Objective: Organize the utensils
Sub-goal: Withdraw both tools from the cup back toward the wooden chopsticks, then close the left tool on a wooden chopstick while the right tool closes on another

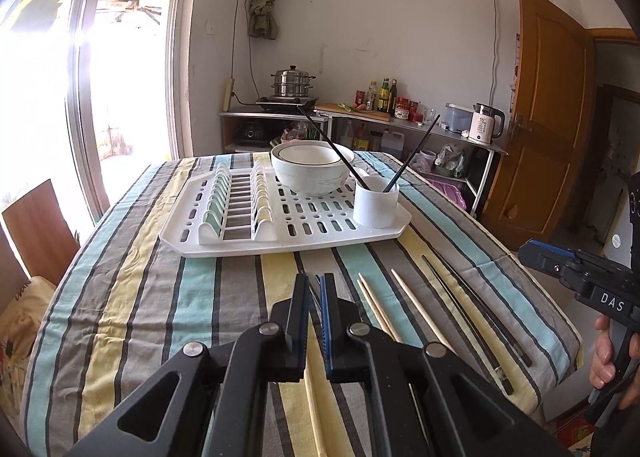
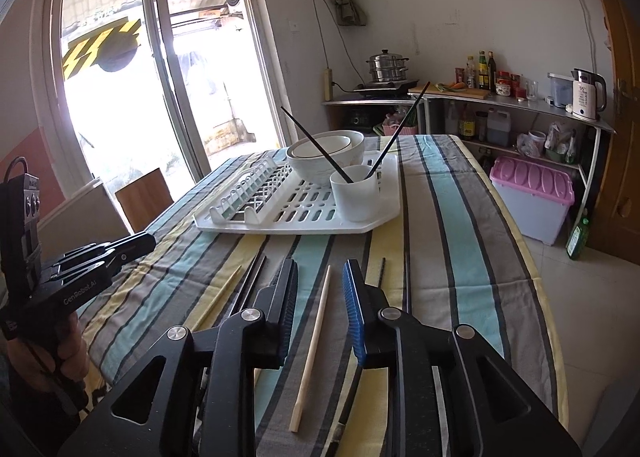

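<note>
One pink-lidded bin (image 2: 532, 201) is showing only in the right view. Right gripper (image 2: 320, 277) is hanging spread over a pale chopstick (image 2: 314, 341) lying lengthwise toward the rack (image 2: 304, 213); left gripper (image 1: 316, 289) is sitting pressed together, empty.

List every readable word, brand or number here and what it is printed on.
"DAS": side of the right tool.
"GenRobot.AI": side of the left tool.
Kettle display: digits, too blurred to read.
Bottle labels on the shelf: too small to read.
</note>
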Tool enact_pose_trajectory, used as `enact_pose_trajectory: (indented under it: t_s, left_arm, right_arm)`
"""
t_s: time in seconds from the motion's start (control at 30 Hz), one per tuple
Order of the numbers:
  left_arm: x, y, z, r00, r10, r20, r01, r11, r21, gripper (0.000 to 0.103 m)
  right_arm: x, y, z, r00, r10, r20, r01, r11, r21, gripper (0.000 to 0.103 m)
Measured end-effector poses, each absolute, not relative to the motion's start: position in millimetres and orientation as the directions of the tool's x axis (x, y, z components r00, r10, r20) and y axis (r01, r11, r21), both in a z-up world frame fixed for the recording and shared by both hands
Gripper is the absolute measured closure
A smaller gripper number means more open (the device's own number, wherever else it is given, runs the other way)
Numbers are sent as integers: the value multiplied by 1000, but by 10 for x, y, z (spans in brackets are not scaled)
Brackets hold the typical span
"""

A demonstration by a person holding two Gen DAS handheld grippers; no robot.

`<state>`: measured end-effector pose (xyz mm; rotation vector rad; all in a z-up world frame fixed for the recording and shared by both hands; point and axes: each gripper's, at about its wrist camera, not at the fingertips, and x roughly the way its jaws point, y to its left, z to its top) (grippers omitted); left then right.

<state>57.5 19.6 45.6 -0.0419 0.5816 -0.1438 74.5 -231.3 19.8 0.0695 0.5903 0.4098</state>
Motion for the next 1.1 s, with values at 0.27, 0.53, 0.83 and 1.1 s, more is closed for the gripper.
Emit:
enact_pose_trajectory:
  t_s: [0.27,0.53,0.83,1.1]
  left_arm:
    - [628,259,284,797,-151,-584,118,988,-96,89]
    - [824,229,70,749,-146,-646,121,989,-82,88]
    - [1220,225,-251,657,-148,-739,126,988,-86,88]
    - [1532,175,-387,590,-143,-795,126,989,-84,88]
  right_arm:
    - [785,-2306,78,737,382,-557,-346,922,174,79]
    - [919,-2240,-47,715,363,-597,-342,927,154,79]
    - [1274,-2075,-293,652,346,-674,-343,928,145,79]
    - [1644,-1868,-507,584,312,-749,-345,931,119,79]
